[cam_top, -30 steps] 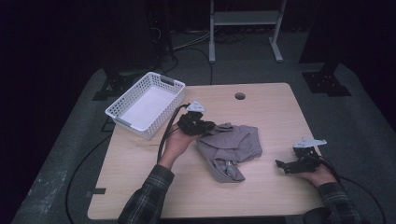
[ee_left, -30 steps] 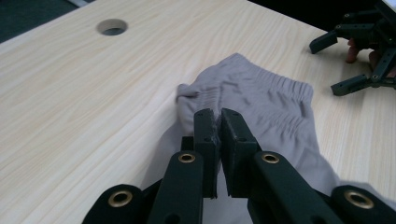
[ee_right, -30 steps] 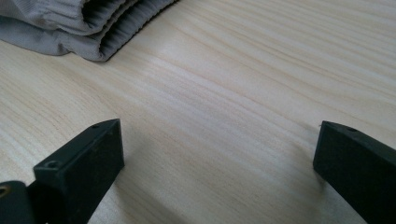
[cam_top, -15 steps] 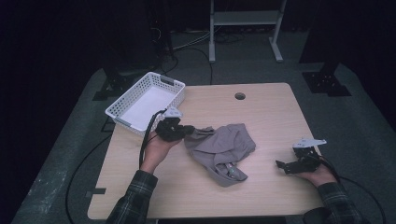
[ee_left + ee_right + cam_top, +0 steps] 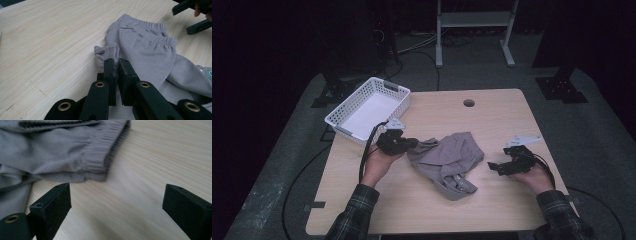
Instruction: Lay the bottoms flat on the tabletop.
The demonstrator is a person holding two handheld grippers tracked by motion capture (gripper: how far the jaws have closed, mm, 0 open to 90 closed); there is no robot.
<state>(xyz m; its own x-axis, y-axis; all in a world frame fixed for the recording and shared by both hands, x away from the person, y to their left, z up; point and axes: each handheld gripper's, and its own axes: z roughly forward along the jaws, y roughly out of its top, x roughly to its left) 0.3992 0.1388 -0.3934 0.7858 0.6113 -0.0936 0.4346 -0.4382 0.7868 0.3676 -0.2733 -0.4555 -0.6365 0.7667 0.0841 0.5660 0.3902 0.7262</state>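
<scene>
1. The grey shorts lie crumpled on the table between the two hands, their long axis running slantwise from the far left corner toward the near right, where the waistband end lies.
2. The left tongs are clamped on a bunched elastic hem at the shorts' left edge, so that end is already held.
3. The right tongs stand just off the shorts' right side, apart from the cloth; their jaws stand wide and have just been closing a little, with nothing between them.
4. From the right tongs the nearest elastic edge lies ahead and to their left, so I judge a short reach that way is what the coming move needs.
5. The white basket sits beyond the left hand.
</scene>
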